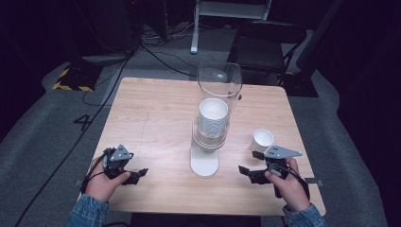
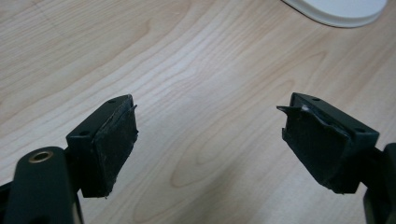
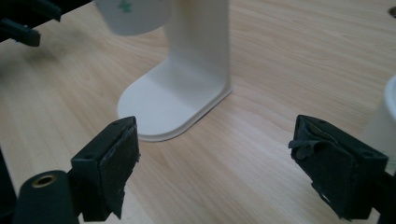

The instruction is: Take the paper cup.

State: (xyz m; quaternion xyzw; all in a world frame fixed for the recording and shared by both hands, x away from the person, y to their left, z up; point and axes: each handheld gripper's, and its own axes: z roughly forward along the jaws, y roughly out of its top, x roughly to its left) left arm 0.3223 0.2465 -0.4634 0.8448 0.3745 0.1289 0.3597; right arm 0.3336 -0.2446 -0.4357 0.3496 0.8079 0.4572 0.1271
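A dark room with grey carpet, loose cables and a folding chair [image 1: 265, 45] surrounds your pale wooden tabletop [image 1: 151, 118]. From the high view, a cup dispenser [image 1: 215, 113] stands upright at the tabletop's middle, its clear tube holding a stack of paper cups [image 1: 213, 118] above a white base [image 1: 204, 163], and a single paper cup [image 1: 262, 139] stands alone toward your right. Your left gripper [image 1: 137, 174] rests near the front left edge and your right gripper [image 1: 248, 171] near the front right, just in front of the single cup, so your right hand is clearly the nearer one to it. A painted "4" on the carpet is the only writing you can read. In the left gripper view, your jaws stand wide apart over bare wood, the base's rim at the upper right. In the right gripper view, your jaws are likewise wide apart and empty; the dispenser's stand rises ahead, a cup with a small green mark hangs from it, and the single cup's wall sits beside your right-hand jaw.
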